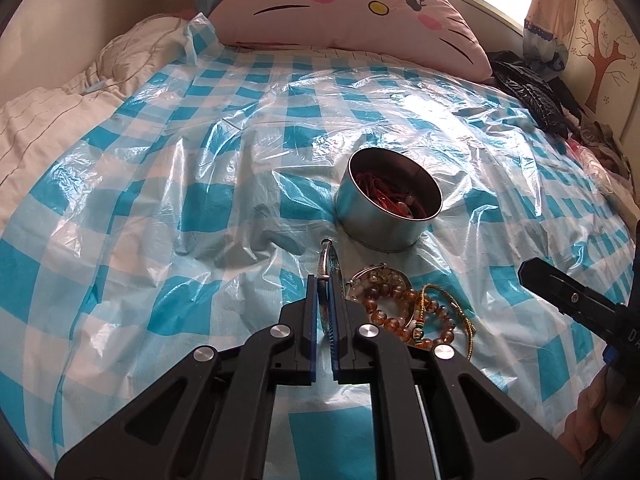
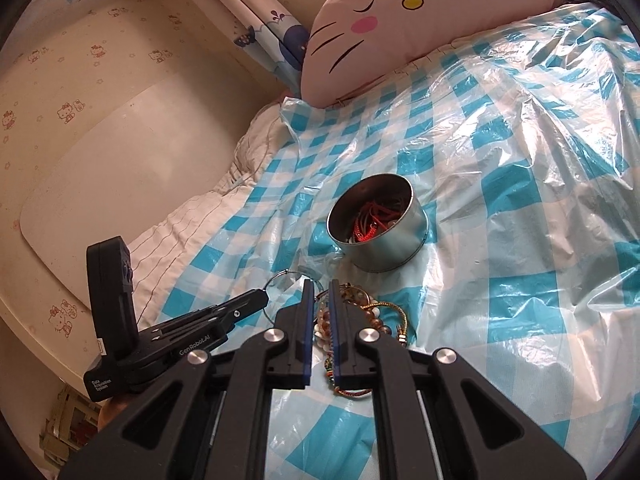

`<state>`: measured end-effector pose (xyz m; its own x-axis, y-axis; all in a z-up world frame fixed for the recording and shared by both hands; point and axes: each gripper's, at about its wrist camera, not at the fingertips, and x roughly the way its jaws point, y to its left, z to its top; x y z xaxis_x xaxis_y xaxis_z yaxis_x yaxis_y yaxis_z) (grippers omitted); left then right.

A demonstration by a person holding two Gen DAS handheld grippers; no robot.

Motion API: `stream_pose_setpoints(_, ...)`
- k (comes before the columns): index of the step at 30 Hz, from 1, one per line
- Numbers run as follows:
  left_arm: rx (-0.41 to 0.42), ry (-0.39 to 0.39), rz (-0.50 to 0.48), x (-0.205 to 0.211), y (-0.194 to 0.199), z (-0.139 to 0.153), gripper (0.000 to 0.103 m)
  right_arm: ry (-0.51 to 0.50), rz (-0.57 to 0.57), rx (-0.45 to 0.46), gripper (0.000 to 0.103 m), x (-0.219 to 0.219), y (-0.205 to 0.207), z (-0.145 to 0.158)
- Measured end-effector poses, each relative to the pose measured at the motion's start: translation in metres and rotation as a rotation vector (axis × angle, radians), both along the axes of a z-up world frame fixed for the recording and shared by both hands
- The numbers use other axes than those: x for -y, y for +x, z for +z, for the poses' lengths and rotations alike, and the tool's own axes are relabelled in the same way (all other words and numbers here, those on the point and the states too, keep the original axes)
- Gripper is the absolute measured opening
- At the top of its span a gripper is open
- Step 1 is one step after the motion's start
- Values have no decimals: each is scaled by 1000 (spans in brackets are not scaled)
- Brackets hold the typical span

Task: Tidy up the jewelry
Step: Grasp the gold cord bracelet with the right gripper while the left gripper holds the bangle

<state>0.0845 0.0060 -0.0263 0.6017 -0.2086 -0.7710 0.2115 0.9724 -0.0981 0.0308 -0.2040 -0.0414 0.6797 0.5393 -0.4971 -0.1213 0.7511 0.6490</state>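
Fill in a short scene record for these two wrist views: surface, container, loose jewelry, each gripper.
surface: blue-and-white checked plastic sheet on a bed
container: round silver metal tin, open, red cords inside
loose jewelry: amber bead bracelets in front of tin
left gripper: shut on thin metal bangle
right gripper: shut over the bracelets; hold unclear

A round metal tin (image 1: 386, 200) stands upright and open at frame centre, holding red cords. Just below it, amber bead bracelets (image 1: 404, 304) and a thin bangle (image 1: 330, 264) lie heaped.
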Motion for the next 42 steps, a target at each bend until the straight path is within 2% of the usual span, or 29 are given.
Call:
stream_pose_setpoints(2,-12,6,8,-5,4,-3,5,-5,-3,-73,18,-1,6,-12)
stream_pose_setpoints(3,-20,5,11,-8,6,-4,5,-16,-9,-109,43,-1,9,-17)
stream_pose_setpoints(4,-31,8,12,-11,9,-6,5,-38,-17,-132,55,-2,10,-20)
stream_pose_setpoints(9,-59,37,21,-21,25,-16,6,-110,14,-216,55,-13,22,-36)
stream_pose_setpoints(12,-68,62,21,-20,34,-21,11,-171,36,-249,55,-21,30,-44)
stream_pose_setpoints(13,-68,76,23,-18,36,-23,15,-194,42,-254,55,-24,31,-45)
stream_pose_setpoints(14,-71,89,24,-16,38,-25,24,-214,44,-255,54,-26,31,-46)
stream_pose_setpoints(15,-76,103,23,-13,41,-29,30,-242,41,-255,50,-28,31,-45)
stream_pose_setpoints(16,-82,125,25,-10,43,-33,40,-262,39,-255,47,-29,30,-45)
stream_pose_setpoints(19,-104,164,10,-2,44,-44,41,-271,13,-210,37,-26,25,-36)
stream_pose_setpoints(21,-104,165,8,-2,43,-46,41,-272,20,-149,37,-28,17,-24)
stream_pose_setpoints(22,-105,162,8,-2,43,-46,41,-287,33,-159,38,-31,16,-24)
stream_pose_setpoints(25,-108,155,7,-2,43,-46,41,-326,98,-279,39,-43,26,-45)
stream_pose_setpoints(27,-107,151,-3,0,42,-46,38,-344,113,-276,39,-48,27,-45)
stream_pose_setpoints(29,-102,150,-11,1,40,-45,21,-336,118,-263,37,-49,24,-43)
stream_pose_setpoints(30,-94,152,-11,1,39,-43,18,-313,120,-255,24,-47,23,-42)
stream_pose_setpoints(31,-89,149,-9,-1,38,-41,14,-287,123,-251,8,-45,22,-42)
stream_pose_setpoints(32,-86,137,-6,-3,37,-39,11,-262,127,-243,6,-43,21,-41)
stream_pose_setpoints(39,-68,30,9,-17,28,-25,7,-87,89,-142,4,-20,11,-24)
stream_pose_setpoints(42,-62,2,11,-20,24,-20,7,-85,128,-76,4,-26,7,-12)
